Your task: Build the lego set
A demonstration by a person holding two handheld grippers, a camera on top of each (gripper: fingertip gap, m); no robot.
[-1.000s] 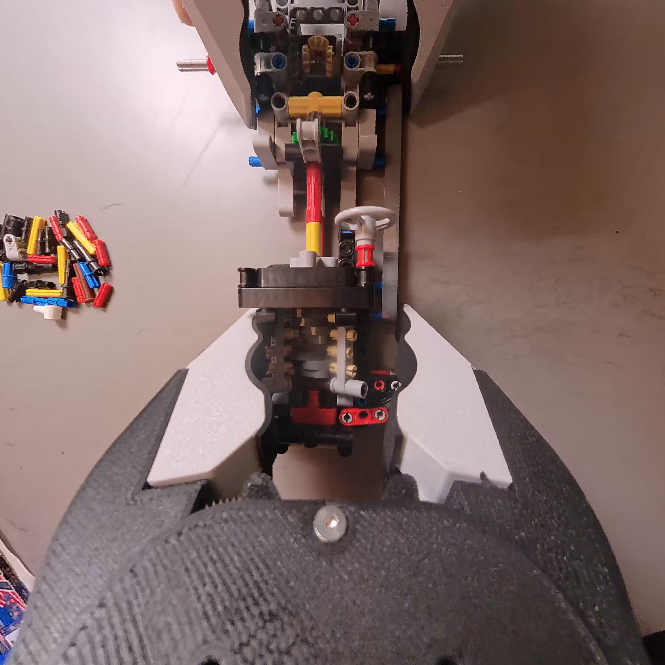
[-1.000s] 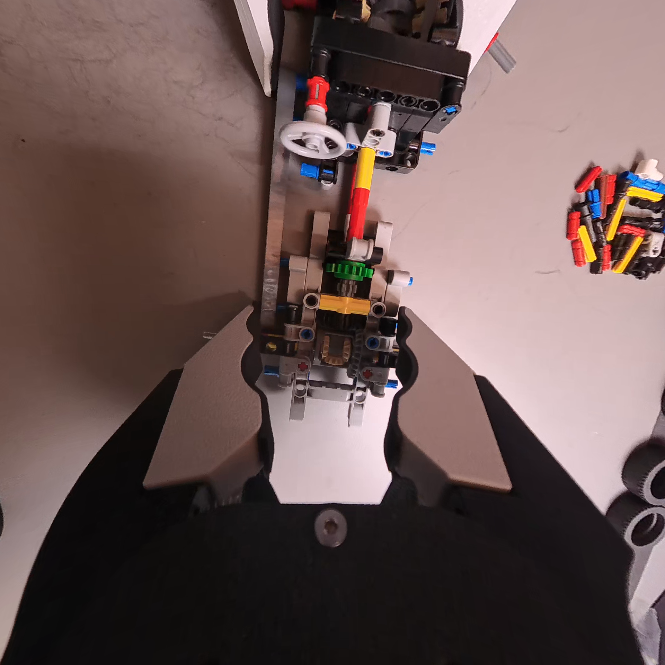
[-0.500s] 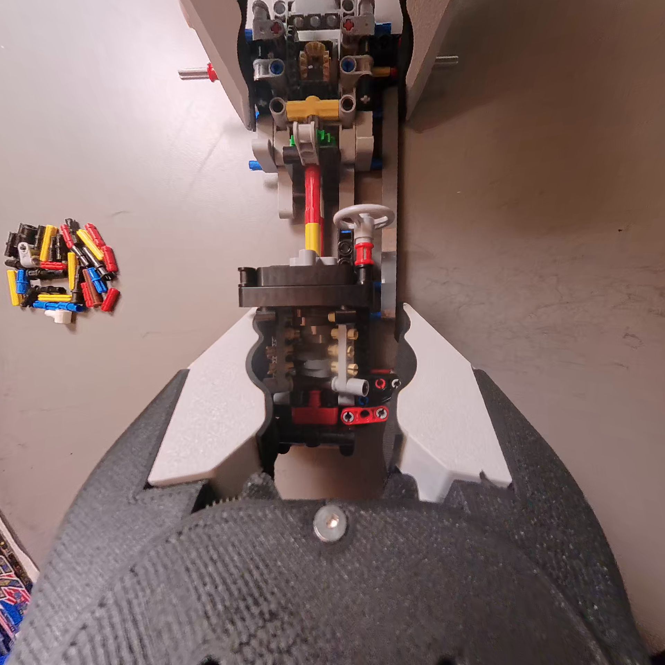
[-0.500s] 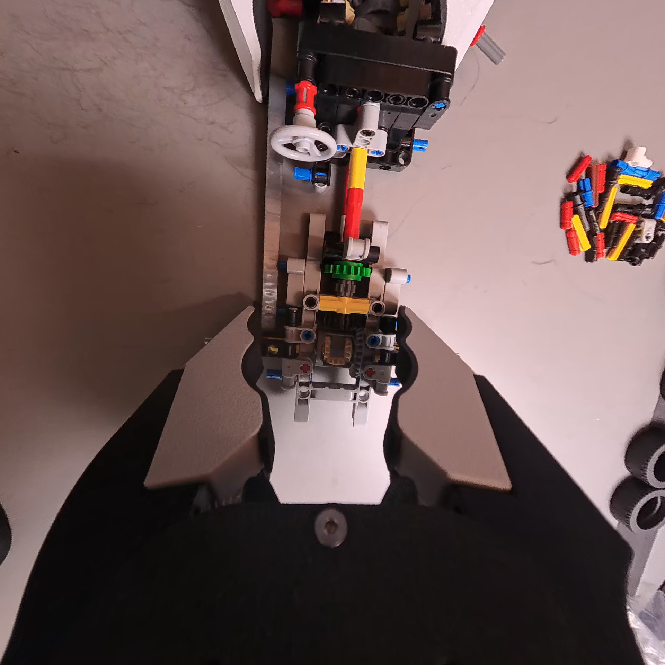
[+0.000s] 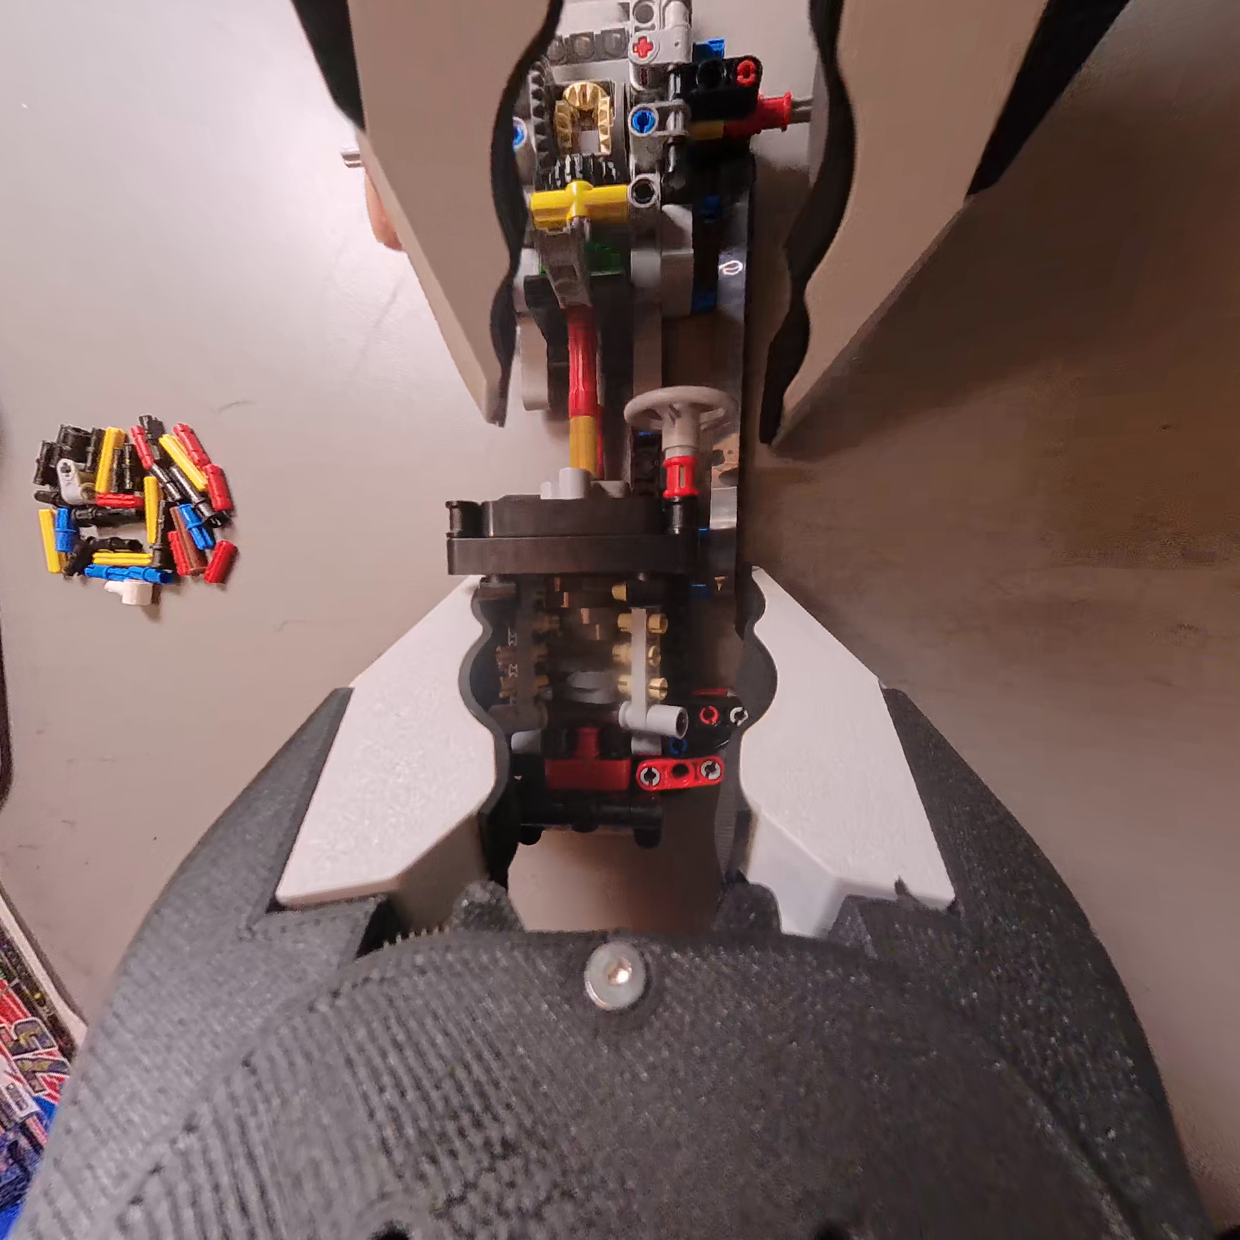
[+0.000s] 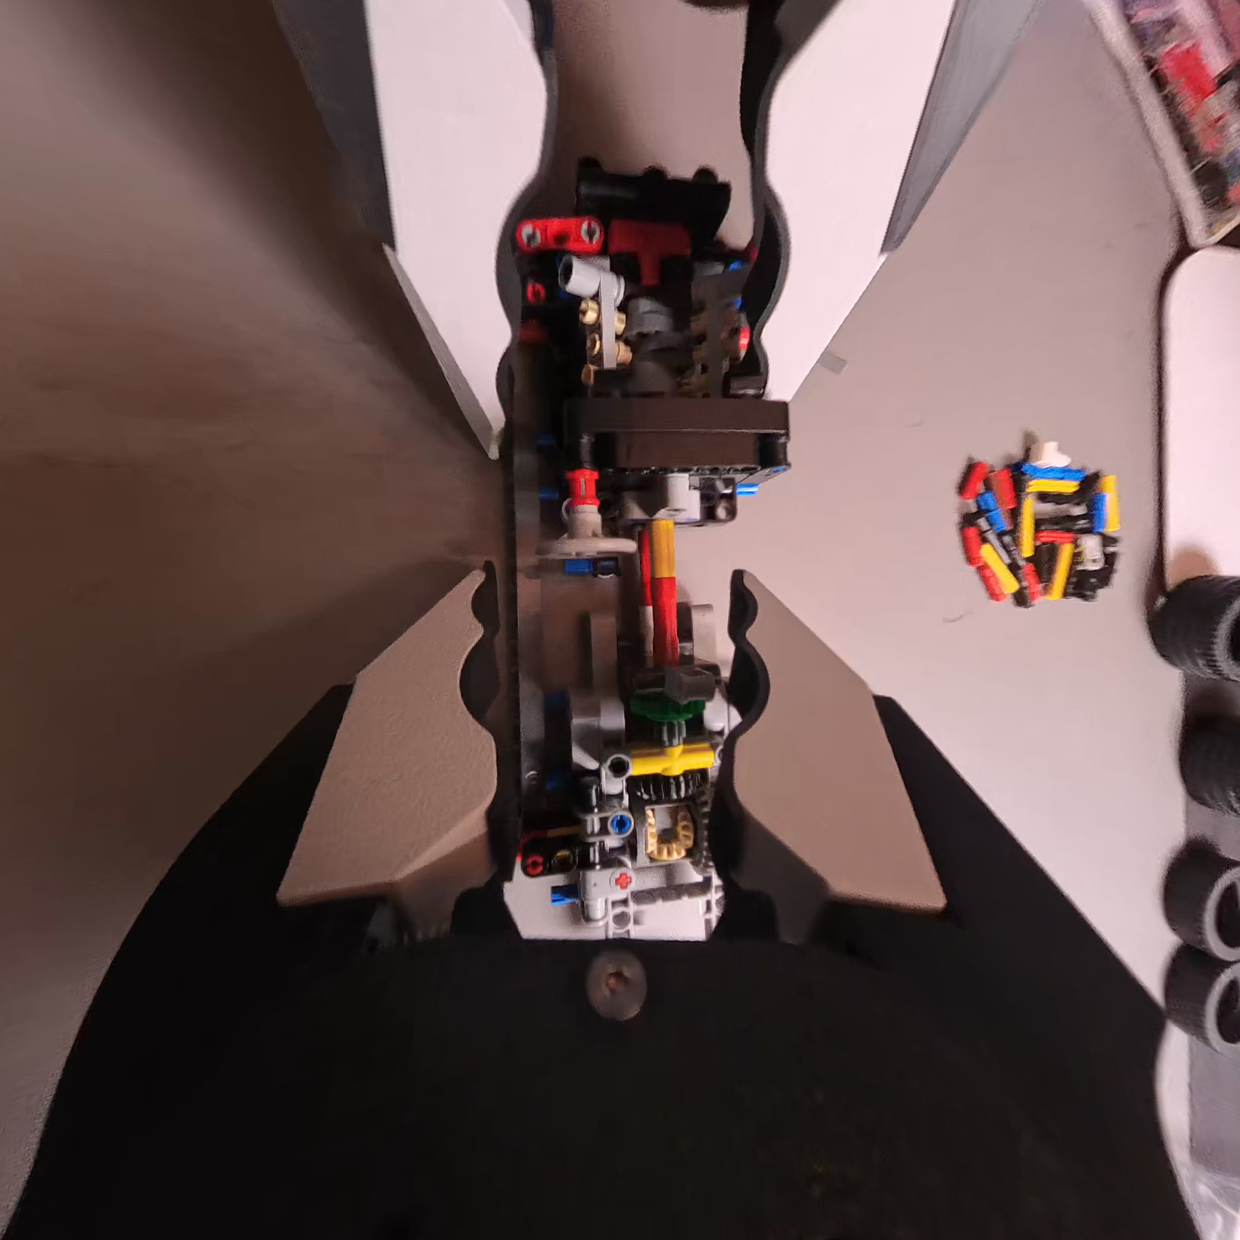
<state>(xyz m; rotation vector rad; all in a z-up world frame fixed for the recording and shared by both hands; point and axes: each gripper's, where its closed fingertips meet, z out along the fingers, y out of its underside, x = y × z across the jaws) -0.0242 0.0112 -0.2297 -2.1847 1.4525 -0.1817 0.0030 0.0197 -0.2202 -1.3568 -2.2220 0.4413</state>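
Observation:
A long lego car chassis (image 5: 570, 537) hangs between both grippers above the table. It has a black engine block, a red and yellow axle (image 5: 582, 396), a white steering wheel (image 5: 681, 404) and a rear gear unit with a yellow crosspiece (image 6: 671, 758). My left gripper (image 5: 614, 590), with white fingers, is shut on the engine end. My right gripper (image 6: 610, 584), with tan fingers, is shut on the rear end, which reaches deep between its fingers. Each gripper faces the other: the right one (image 5: 634, 423) shows at the top of the left wrist view, the left one (image 6: 644, 402) at the top of the right wrist view.
A pile of small red, yellow, blue and black pins (image 5: 134, 510) lies on the table, also in the right wrist view (image 6: 1040, 530). Several black tyres (image 6: 1208, 738) stand at the right edge. A printed booklet (image 5: 27, 1087) lies at the lower left. My two grippers' fingertips are within a few centimetres of each other.
My right gripper has moved forward along the chassis toward my left gripper, so the two now stand much closer. The chassis has rolled a little. The left grip is unchanged.

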